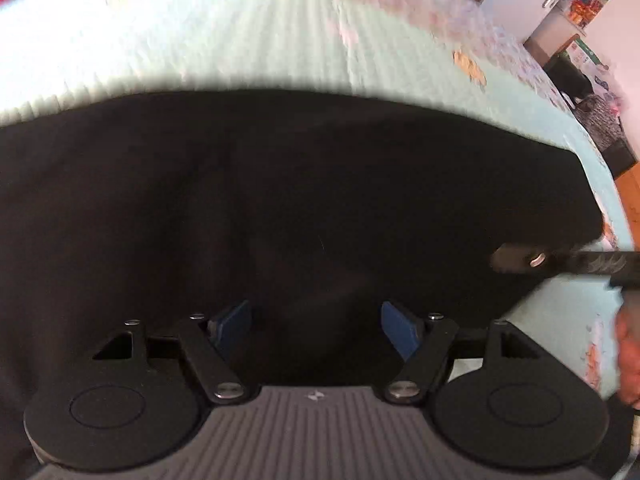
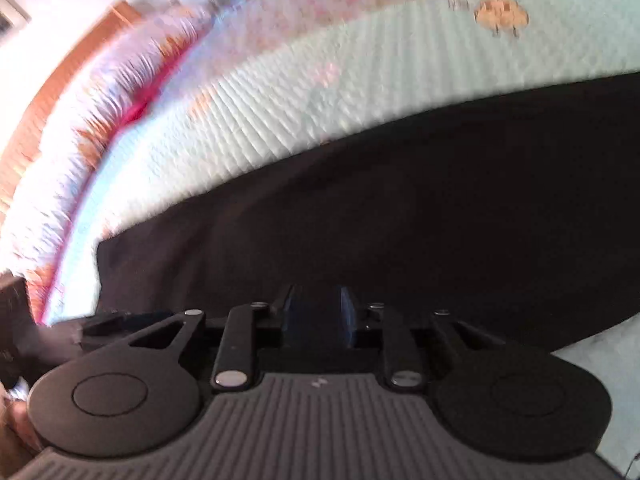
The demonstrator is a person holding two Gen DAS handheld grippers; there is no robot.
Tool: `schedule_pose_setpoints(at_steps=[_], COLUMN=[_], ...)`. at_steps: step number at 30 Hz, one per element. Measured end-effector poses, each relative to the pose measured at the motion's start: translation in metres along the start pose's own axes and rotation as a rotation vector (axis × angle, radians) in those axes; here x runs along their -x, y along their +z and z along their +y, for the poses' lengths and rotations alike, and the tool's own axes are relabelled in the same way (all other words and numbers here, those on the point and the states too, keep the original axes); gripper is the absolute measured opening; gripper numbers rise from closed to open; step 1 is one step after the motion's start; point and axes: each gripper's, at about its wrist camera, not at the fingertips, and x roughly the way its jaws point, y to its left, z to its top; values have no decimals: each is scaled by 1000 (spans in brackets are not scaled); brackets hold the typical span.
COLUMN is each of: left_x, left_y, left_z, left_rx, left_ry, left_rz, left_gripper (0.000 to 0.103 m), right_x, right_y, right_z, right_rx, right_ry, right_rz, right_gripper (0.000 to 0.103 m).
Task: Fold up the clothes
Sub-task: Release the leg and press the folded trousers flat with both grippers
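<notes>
1. Black garment [image 1: 304,184] lies spread flat on the bed, on a pale mint quilted bedspread [image 1: 248,36]; fills the middle and lower frame in both wrist views.
2. Left tongs [image 1: 316,328]: jaws wide apart, blue pads [image 1: 234,322] well separated, nothing between them. They hover low over the garment at lower centre.
3. Right tongs [image 2: 319,320]: blue pads drawn close together at lower centre, dark cloth right at them. Too blurred and dark to tell whether the garment is actually pinched.
4. Left view, right edge: the other tool's black finger reaches in at the garment's right corner.
5. Right view: garment's left edge ends at centre left, bedspread bare beyond it.
6. Containers: upper right of left view shows a shelf [image 1: 588,4] with green and orange packages; contents too small and blurred to identify.
7. Wooden floor [image 1: 628,196] shows past the bed at the right edge.
</notes>
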Motion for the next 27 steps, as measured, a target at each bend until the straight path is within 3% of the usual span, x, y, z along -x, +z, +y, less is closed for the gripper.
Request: schedule_pose_setpoints(at_steps=[1,2,3,6,9,12,13,15,17,20,22,24,26,27], left_x=[-3,-1,2,13,26,28,15,-18,-13,-7,3,12,23,23], left_y=[-6,-10,-14,-12,13,47,54,51,30,-3,1,16,48,65], left_z=[-6,-14,-21,-27,-12,0,4,8,-7,-30,-37,-38,-38,-39], left_rx=[-28,-75,-121,-156,-48,78,114,180,107,-2,-15,4,8,5], left_ry=[-2,12,26,16,-36,-84,-114,-62,-55,-45,-34,-48,-38,1], left_rz=[18,21,24,28,-11,-73,-57,63,90,128,127,112,27,-8], left_gripper=[80,80,80,79,77,78,78,74,77,77,76,71,71,72], right_x=[-9,-11,-7,10,13,-8,-20,-52,-74,-61,-47,-42,-56,-63], right_y=[-3,-8,-13,-16,-3,35,47,65,54,40,33,33,54,64], right_z=[-4,-9,-13,-22,-21,8,16,28,30,31,33,33,29,27], right_rx=[21,23,12,-62,-101,-43,-33,-21,29,49,56,57,39,31], right_ry=[-39,-60,-67,-21,-35,22,37,34,-89,-112,-110,-115,-131,-139], right_rz=[51,64,51,43,9,-14,-10,17,105,175,208,224,199,187], right_gripper=[25,14,12,23,29,30,30,32,28,23,17,18,19,22])
